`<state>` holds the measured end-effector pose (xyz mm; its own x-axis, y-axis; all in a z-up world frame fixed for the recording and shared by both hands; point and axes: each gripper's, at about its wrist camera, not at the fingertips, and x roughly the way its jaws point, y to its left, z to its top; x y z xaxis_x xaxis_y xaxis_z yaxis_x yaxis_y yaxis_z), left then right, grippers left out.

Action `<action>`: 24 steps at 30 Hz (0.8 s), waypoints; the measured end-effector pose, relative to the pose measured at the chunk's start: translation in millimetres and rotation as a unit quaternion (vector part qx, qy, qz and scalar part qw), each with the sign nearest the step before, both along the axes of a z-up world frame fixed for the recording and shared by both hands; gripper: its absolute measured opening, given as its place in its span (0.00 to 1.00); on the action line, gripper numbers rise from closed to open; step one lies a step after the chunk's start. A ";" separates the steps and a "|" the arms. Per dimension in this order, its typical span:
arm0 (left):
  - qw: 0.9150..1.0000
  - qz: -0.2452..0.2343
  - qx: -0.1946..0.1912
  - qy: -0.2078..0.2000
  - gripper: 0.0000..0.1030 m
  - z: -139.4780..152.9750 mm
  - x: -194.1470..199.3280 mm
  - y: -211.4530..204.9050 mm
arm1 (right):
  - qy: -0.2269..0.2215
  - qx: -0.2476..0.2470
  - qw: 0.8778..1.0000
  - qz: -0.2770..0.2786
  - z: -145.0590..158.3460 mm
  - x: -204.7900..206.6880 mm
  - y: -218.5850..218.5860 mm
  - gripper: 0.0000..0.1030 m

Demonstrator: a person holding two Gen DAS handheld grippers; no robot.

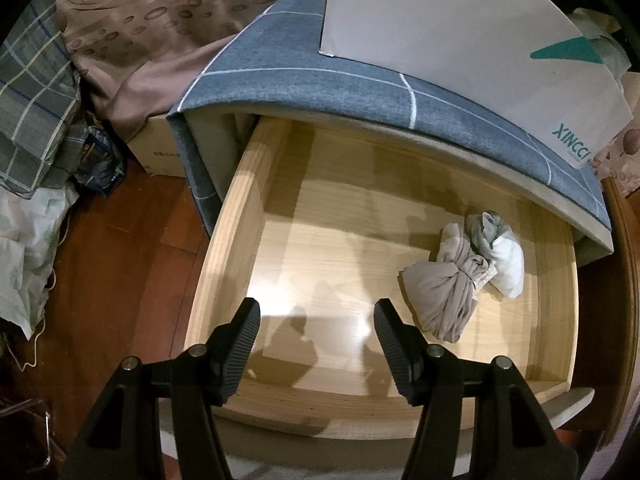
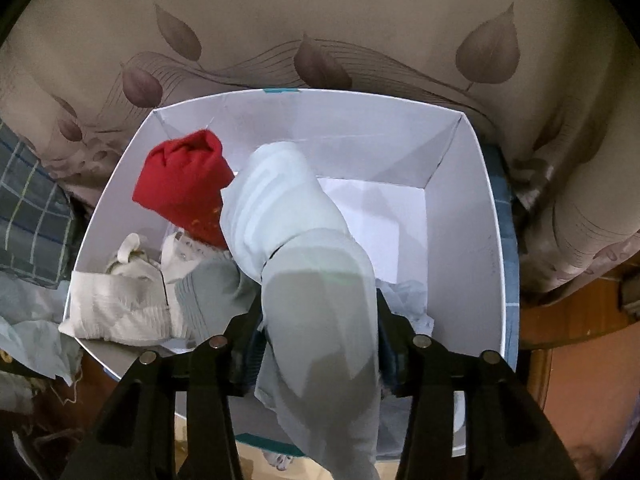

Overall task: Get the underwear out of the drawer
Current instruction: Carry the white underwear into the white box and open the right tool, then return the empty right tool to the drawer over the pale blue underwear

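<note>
Already most of the job looks done: the right hand-held gripper (image 2: 320, 344) pinches a pale grey-green garment (image 2: 316, 280) between its fingers and holds it over the white box (image 2: 472, 220), where a red piece (image 2: 184, 184) and a cream one (image 2: 128, 312) lie against the left wall. So the step in hand is the drop-off, and the next move for that side is to spread the fingers and let the cloth fall inside the walls, not across the near rim. Left in the drawer (image 1: 240, 216) is one small bundle, a beige piece knotted with grey and white cloth (image 1: 460, 276), lying on the wooden floor toward the right wall. The left hand-held gripper (image 1: 316, 328) hangs above the drawer's near edge, pointing down into it, spread wide and holding nothing. It sits left of the bundle, apart from it, so it would have to shift right and descend before closing on the knot. The box stands on the blue checked top (image 1: 320, 84) above the drawer.
</note>
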<state>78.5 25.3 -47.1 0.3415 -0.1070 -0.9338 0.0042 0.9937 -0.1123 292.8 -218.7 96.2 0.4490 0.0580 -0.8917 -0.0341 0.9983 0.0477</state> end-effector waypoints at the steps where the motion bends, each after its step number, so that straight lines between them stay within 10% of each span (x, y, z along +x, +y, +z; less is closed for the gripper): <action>1: 1.000 0.000 0.000 0.000 0.59 -0.1 0.0 -0.1 | 0.000 -0.002 1.000 0.004 0.1 -1.3 1.0 0.47; 24: 1.000 -0.006 0.025 0.008 0.59 -3.5 0.8 -5.1 | -0.044 0.004 0.997 0.060 36.8 -115.4 -15.6 0.53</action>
<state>79.3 20.2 -50.7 0.3263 -0.0642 -0.9431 0.0157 0.9979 -0.0626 177.4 -234.3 133.0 0.5146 0.1223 -0.8487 -0.1574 0.9864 0.0467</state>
